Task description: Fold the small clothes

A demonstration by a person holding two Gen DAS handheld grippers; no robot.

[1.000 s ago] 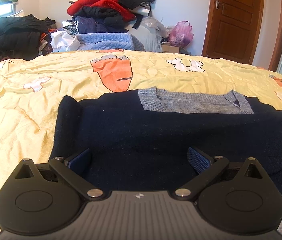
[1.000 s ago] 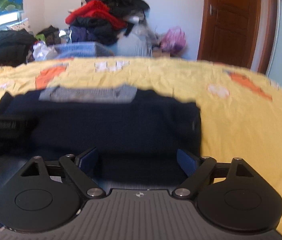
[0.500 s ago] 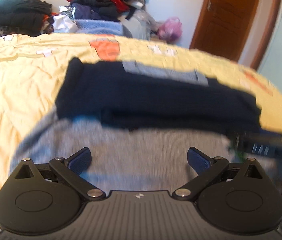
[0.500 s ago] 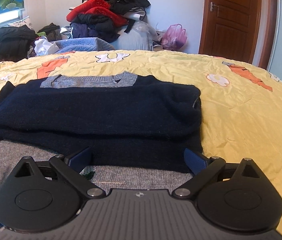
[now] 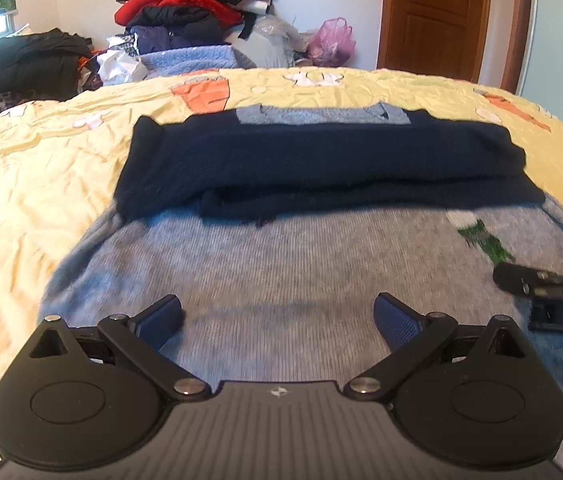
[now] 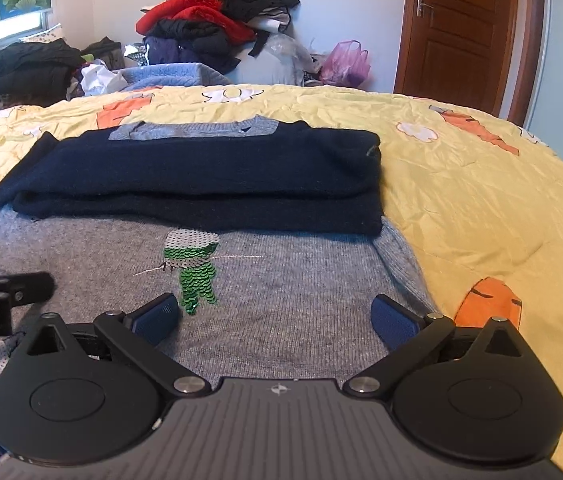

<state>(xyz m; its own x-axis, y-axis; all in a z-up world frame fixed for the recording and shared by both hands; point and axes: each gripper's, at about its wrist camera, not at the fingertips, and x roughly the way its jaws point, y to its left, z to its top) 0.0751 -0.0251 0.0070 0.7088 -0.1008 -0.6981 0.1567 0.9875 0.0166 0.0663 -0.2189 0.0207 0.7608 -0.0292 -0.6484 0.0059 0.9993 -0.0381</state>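
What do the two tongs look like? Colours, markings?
Identical: left tongs and right tongs have matte black linkage arms with silver pivot bolts, textured blue pads, round black side housings and a ribbed grey body bearing a small white emblem. No hands or sleeves visible.

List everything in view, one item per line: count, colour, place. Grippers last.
grey sweater: 1, grey with green sequin figure, spread flat nearest the grippers
navy sweater: 1, dark navy with grey collar, folded, lying on the grey sweater's far part
bedspread: 1, yellow with carrot print, under both
clothes pile: 1, red, black, blue, behind the bed
plastic bag: 1, pink, by the pile
door: 1, brown wood, far right
left gripper: open, empty
right gripper: open, empty, just opened
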